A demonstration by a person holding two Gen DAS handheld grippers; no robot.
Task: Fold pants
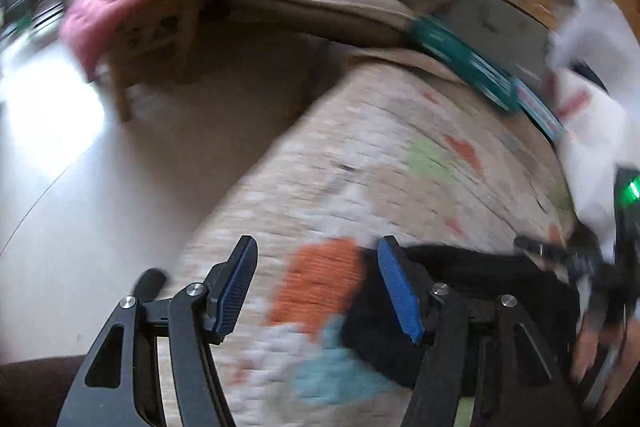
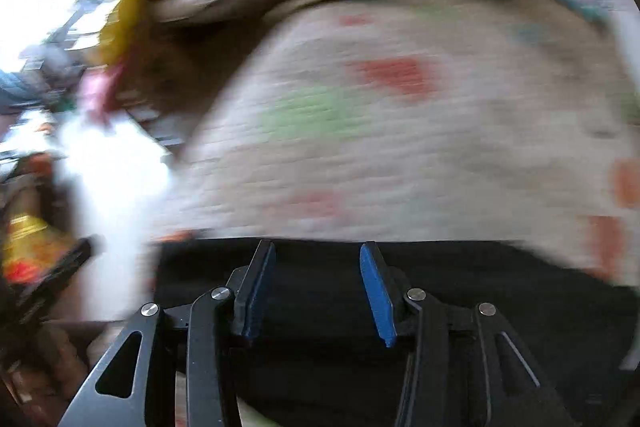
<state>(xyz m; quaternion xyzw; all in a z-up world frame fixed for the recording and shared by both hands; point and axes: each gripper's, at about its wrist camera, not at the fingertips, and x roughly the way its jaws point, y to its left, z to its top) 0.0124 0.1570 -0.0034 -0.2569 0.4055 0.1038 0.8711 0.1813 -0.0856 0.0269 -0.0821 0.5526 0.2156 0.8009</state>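
Both views are motion-blurred, so treat fine detail as unreadable.

Left wrist view: to your left you see bare pale floor [image 1: 80, 207], with a wooden chair [image 1: 152, 39] carrying pink and yellow cushions beyond it. The patterned quilt [image 1: 400, 167] starts at a diagonal edge running from lower centre to upper right; a teal strip [image 1: 460, 63] borders its far side. The black pants [image 1: 460, 291] lie on the quilt at lower right, their left edge just beside an orange patch. Your left gripper [image 1: 316, 287] is spread wide and grips nothing. Its left finger is over the quilt; its right finger [image 1: 400, 291] overlaps the pants' edge, but you cannot tell if it touches.

Right wrist view: clutter and bright glare fill the left margin. The quilt spans the centre and right. The pants [image 2: 480, 291] form a dark band across the lower frame with a straight far edge. Your right gripper [image 2: 318, 291] is parted, holding nothing, both fingers over the pants.
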